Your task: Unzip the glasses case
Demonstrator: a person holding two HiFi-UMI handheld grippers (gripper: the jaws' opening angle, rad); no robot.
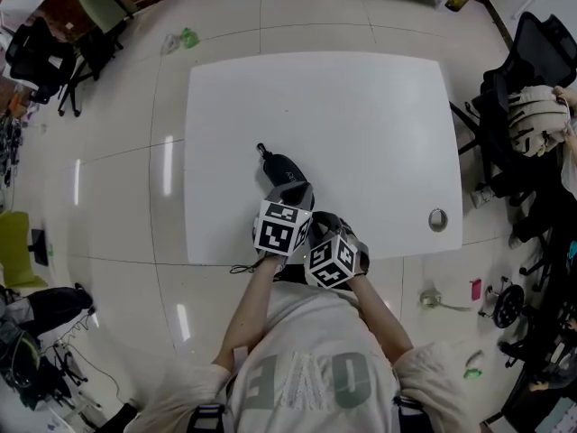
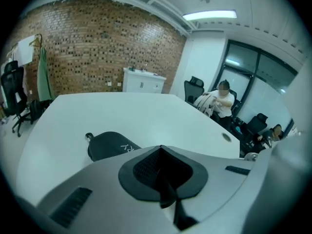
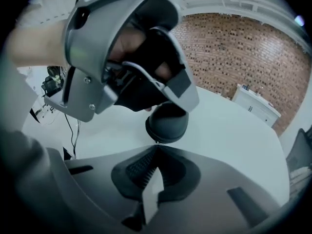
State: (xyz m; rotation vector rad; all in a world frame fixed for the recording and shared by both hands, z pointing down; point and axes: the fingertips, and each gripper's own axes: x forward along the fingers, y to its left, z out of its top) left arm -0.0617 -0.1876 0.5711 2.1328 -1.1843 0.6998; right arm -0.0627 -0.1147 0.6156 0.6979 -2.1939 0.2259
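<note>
Black oval zippered glasses case (image 1: 280,168) on the white bench (image 1: 361,106), left gripper (image 2: 161,149) fingers shut empty, right gripper (image 3: 156,149) fingers pinched shut right at its end.

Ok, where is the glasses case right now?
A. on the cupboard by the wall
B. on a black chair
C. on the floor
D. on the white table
D: the black glasses case lies on the white table, close to the table edge nearest the person.
</note>
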